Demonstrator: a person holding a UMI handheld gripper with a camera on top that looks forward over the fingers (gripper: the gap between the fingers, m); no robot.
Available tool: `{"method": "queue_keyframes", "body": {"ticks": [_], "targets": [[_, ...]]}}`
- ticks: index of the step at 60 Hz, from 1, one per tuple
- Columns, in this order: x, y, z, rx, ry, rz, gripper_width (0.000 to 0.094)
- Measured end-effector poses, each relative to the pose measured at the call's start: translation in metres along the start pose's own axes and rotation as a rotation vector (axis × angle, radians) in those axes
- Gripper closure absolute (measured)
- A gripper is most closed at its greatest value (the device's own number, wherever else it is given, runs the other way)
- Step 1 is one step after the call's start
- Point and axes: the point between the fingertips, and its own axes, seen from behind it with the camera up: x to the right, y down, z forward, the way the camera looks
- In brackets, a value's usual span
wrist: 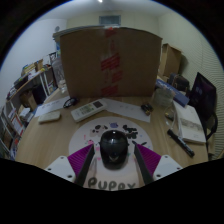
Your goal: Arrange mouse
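A black mouse (114, 150) lies on a round white mouse pad (86, 136) with dark paw marks and the word "PUPPY" near the fingers. My gripper (114, 147) has the mouse between its two fingers. The purple pads (86, 160) sit against the mouse's left and right sides with no gap to see, so the gripper is shut on the mouse. The mouse's underside looks level with the pad; I cannot tell whether it is lifted off it.
The pad lies on a wooden table (48, 142). Beyond it are a white keyboard (128, 109) and a white flat device (88, 109). A big cardboard box (108, 60) stands at the back. A dark screen (205, 96) and papers are at the right, shelves (24, 98) at the left.
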Motion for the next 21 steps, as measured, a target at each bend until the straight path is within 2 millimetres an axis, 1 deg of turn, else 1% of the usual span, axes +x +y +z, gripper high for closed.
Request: {"method": "queue_keyframes", "body": {"ticks": [1,5,11,15,17,18,21], "targets": [[0.0,-0.001,-0.008,0.0,0.001,-0.007,0.0092],[-0.004,-0.006,-0.041,0.011,-0.012,-0.008,0.0097],[-0.011,-0.008,-0.104,0.033,-0.03,0.057,0.0098],[-0.014,0.001,-0.144,0.034,-0.035,0.083,0.0106],[-0.014,0.009,-0.158,0.036,-0.027,0.094,0.0108],[-0.013,0.012,-0.17,0.036,-0.025,0.1,0.0113],[-0.01,0.024,-0.195,0.035,-0.014,0.116,0.0117]]}}
